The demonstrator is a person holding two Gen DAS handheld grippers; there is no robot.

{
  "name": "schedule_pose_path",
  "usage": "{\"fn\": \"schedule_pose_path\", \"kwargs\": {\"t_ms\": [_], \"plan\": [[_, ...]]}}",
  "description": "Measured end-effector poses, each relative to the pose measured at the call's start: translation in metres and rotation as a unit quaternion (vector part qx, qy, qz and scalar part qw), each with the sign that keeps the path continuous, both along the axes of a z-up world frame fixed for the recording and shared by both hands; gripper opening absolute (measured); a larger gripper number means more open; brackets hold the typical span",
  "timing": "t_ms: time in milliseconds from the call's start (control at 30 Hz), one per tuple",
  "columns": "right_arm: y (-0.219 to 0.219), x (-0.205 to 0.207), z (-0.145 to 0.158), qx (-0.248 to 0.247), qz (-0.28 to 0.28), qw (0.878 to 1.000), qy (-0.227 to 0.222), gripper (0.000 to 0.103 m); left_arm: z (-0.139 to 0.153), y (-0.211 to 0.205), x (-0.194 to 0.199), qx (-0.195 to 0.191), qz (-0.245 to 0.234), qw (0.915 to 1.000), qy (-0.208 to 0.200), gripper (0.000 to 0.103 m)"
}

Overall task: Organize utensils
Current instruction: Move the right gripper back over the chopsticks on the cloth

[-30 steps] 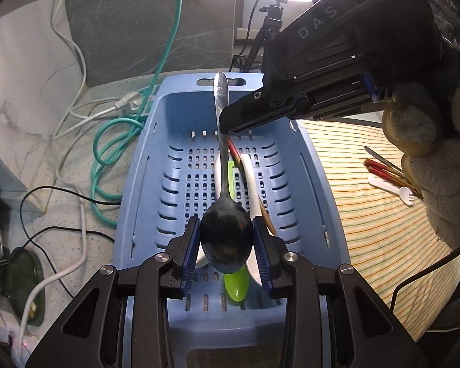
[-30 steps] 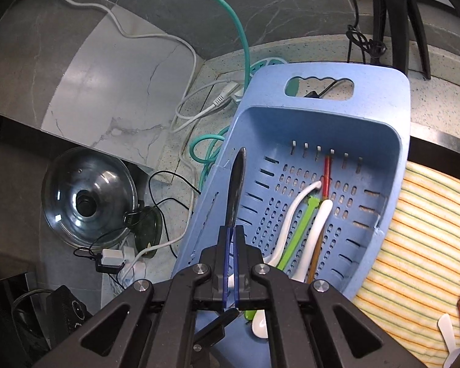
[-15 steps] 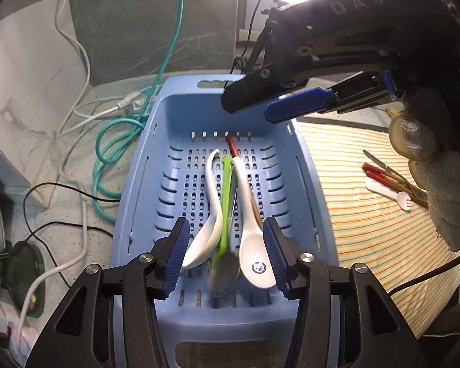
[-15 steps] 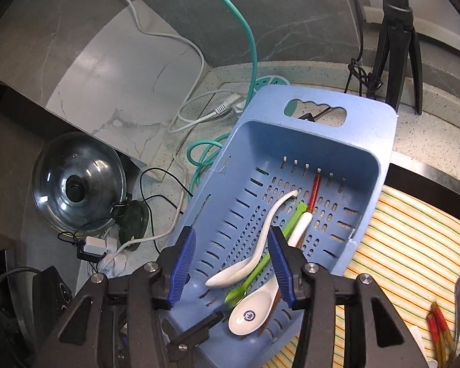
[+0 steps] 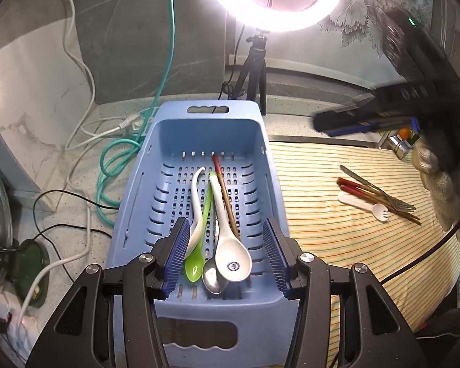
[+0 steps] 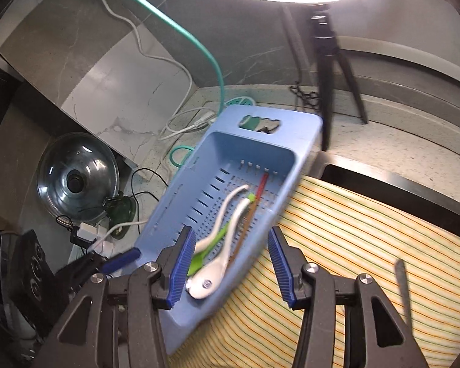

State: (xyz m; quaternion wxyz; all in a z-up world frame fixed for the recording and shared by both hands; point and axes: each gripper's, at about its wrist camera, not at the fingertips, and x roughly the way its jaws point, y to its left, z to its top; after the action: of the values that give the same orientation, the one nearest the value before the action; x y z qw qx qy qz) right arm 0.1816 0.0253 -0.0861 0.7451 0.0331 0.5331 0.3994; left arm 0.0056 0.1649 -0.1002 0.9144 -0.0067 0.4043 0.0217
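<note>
Left wrist view: left gripper [image 5: 227, 253] jaws spread, empty, above the blue basket [image 5: 260, 141] that already holds spoons. Remaining utensils [image 5: 378, 197] lie on the striped cloth [image 5: 322, 230], well right of these jaws, long axes slanting; right gripper [image 5: 337, 124] is nearer.

Right wrist view: right gripper [image 6: 231, 265] jaws spread, empty; a knife [image 6: 403, 285] lies lower right.

A lit ring light [image 5: 273, 0] glares at top centre on a black tripod [image 5: 254, 70]. A teal cable [image 5: 116, 165] coils at left. A glass pot lid [image 6: 76, 181] sits at middle left.
</note>
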Motion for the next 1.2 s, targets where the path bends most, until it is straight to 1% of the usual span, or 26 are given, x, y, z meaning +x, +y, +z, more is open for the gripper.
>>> {"fn": "schedule_pose_path", "kwargs": {"t_ms": [100, 167, 267, 400, 467, 567, 667, 733, 800, 900, 1033, 1133, 1200], "plan": [[-0.033, 0.001, 0.001, -0.006, -0.016, 1.0, -0.009, 0.045, 0.005, -0.007, -0.004, 0.018, 0.015, 0.9997, -0.011, 0.049], [-0.058, 0.002, 0.002, -0.006, -0.028, 0.999, -0.017, 0.045, 0.007, -0.012, -0.006, 0.012, 0.014, 0.9997, -0.013, 0.049], [-0.088, 0.004, 0.003, -0.007, -0.034, 0.999, -0.013, 0.045, 0.009, -0.021, -0.01, 0.009, 0.012, 0.9998, -0.014, 0.049], [-0.119, 0.005, -0.002, -0.038, -0.027, 0.999, -0.016, 0.046, 0.012, -0.038, -0.015, 0.013, 0.001, 0.9998, -0.014, 0.049], [-0.132, 0.004, -0.008, -0.042, -0.032, 0.999, -0.006, 0.046, 0.011, -0.046, -0.017, 0.018, 0.0, 0.9997, -0.014, 0.049], [-0.15, 0.004, -0.023, -0.038, -0.042, 0.998, 0.02, 0.046, 0.01, -0.052, -0.02, 0.006, 0.001, 0.9999, -0.011, 0.049], [-0.16, 0.0, -0.034, -0.035, -0.042, 0.998, 0.035, 0.045, 0.007, -0.057, -0.023, 0.008, 0.003, 0.9999, -0.007, 0.049], [-0.165, -0.003, -0.043, -0.034, -0.038, 0.997, 0.053, 0.036, 0.005, -0.06, -0.025, 0.008, 0.004, 1.0, -0.004, 0.049], [-0.166, -0.006, -0.05, -0.036, -0.032, 0.997, 0.065, 0.031, 0.002, -0.061, -0.026, 0.004, 0.006, 1.0, 0.001, 0.049], [-0.166, -0.007, -0.059, -0.035, -0.031, 0.995, 0.084, 0.029, -0.001, -0.063, -0.028, -0.003, 0.009, 0.9999, 0.006, 0.049], [-0.161, -0.001, -0.07, -0.038, -0.038, 0.994, 0.098, 0.029, -0.004, -0.067, -0.03, -0.007, 0.012, 0.9998, 0.012, 0.049], [-0.16, 0.003, -0.08, -0.034, -0.046, 0.991, 0.125, 0.029, -0.003, -0.069, -0.033, -0.007, 0.013, 0.9998, 0.012, 0.049], [-0.159, 0.002, -0.083, -0.041, -0.048, 0.99, 0.126, 0.029, -0.003, -0.069, -0.035, -0.007, 0.014, 0.9998, 0.013, 0.049]]}}
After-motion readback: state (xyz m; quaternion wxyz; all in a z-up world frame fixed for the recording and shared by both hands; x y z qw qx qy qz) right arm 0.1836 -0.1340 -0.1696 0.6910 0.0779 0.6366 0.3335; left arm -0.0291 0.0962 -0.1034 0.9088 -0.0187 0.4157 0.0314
